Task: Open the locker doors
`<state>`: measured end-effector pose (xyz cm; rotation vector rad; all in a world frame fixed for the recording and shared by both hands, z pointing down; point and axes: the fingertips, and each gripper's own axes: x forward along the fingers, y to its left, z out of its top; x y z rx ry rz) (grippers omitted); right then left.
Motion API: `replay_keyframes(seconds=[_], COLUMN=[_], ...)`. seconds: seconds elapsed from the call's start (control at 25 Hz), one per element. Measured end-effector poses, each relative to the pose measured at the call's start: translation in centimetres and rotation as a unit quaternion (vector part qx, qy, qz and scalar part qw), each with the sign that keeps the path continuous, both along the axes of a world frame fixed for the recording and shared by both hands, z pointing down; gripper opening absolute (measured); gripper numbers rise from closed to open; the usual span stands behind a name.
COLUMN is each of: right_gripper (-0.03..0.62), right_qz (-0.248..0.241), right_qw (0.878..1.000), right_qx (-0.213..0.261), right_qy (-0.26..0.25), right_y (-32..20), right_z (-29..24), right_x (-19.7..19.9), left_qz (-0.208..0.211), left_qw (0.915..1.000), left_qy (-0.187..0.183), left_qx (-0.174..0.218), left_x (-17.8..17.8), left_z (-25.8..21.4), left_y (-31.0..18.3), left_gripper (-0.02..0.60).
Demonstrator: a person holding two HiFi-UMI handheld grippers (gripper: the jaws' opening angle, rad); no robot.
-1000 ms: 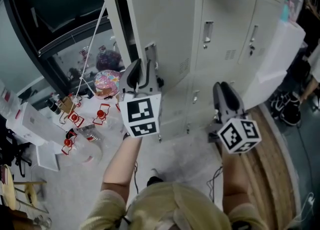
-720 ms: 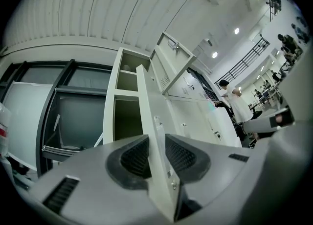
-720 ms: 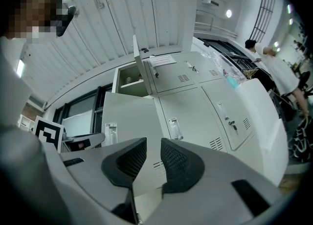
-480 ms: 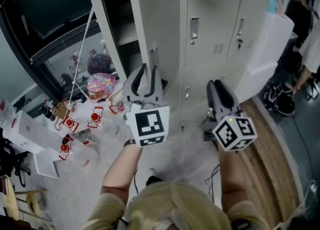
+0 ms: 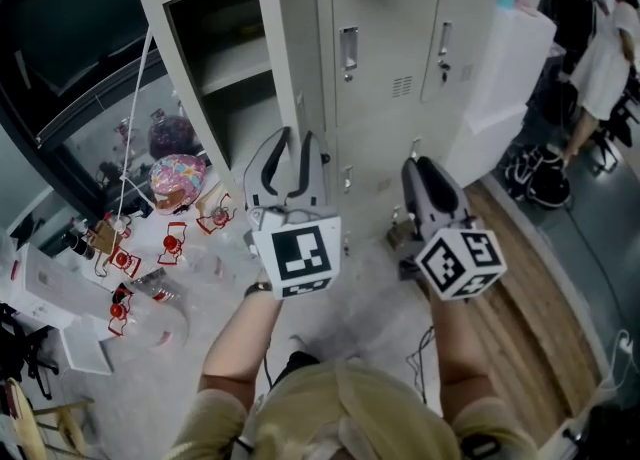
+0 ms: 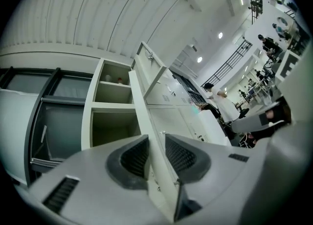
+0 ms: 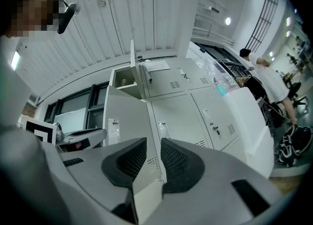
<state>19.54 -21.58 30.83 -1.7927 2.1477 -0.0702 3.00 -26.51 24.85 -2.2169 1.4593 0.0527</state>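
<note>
Inspector A: Flooring?
Inspector B: Grey concrete floor (image 5: pixel 385 320); wood-plank strip (image 5: pixel 530 328) along the right.
Inspector A: Glazing, lighting?
Inspector B: Dark window (image 5: pixel 70 48) at left. Ceiling lights (image 6: pixel 220 35) lit; white ribbed ceiling (image 6: pixel 73 9).

The grey floor (image 5: pixel 380 318) carries the lockers (image 5: pixel 400 68) at the far side. On its left part lie small red-and-white things (image 5: pixel 172 244), a pink round box (image 5: pixel 177 174), white boxes (image 5: pixel 40 283) and a clear container (image 5: pixel 160 318). At the right runs a wooden strip (image 5: pixel 520 328), with dark shoes (image 5: pixel 535 173) beyond it.

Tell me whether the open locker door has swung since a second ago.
Yes. The locker door has swung wider, away from the closed door beside it.
</note>
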Motion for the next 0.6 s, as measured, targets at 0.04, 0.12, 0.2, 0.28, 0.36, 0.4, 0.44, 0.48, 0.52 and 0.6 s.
replay_keyframes(seconds=[0.04,0.12,0.2,0.28,0.36,0.4,0.44,0.48,0.52,0.6], right_gripper=[0.087,0.087,0.087,0.087,0.087,0.087,0.087,0.087,0.087,0.087], right_qz=[0.004,0.011,0.018,0.028,0.038,0.042,0.045,0.049,0.054,0.063], right_qw=[1.000,1.000,1.000,1.000,0.999,0.999,0.999,0.999,0.999,0.998], right_qx=[-0.001,-0.004,-0.007,-0.007,-0.006,-0.005,-0.005,-0.006,-0.007,-0.009], right_qy=[0.001,0.001,0.000,-0.001,-0.003,-0.005,-0.005,-0.005,-0.005,-0.008], right_y=[0.2,0.6,1.0,1.5,1.9,2.1,2.3,2.6,2.8,3.2], right_z=[0.1,0.4,0.7,0.8,0.7,0.7,0.8,0.9,1.0,1.2], right_x=[0.2,0.6,1.0,1.6,2.3,2.6,2.8,3.0,3.3,4.0], left_qz=[0.007,0.021,0.031,0.042,0.056,0.063,0.070,0.077,0.084,0.096], left_qw=[1.0000,0.9998,0.9995,0.9991,0.9984,0.9980,0.9975,0.9970,0.9965,0.9954], left_qy=[0.000,0.004,0.003,0.003,0.002,0.004,0.005,0.004,0.003,-0.001], left_qx=[0.001,0.001,0.003,0.004,0.005,0.005,0.006,0.006,0.006,0.005], left_x=[0.5,1.5,2.2,3.0,3.9,4.4,4.9,5.4,6.0,7.0], left_z=[0.0,0.1,0.2,0.3,0.3,0.2,0.2,0.2,0.3,0.3], left_y=[0.2,0.6,0.9,1.1,1.3,1.4,1.6,1.7,1.9,2.1], left_gripper=[0.094,0.094,0.094,0.094,0.094,0.094,0.094,0.094,0.094,0.095])
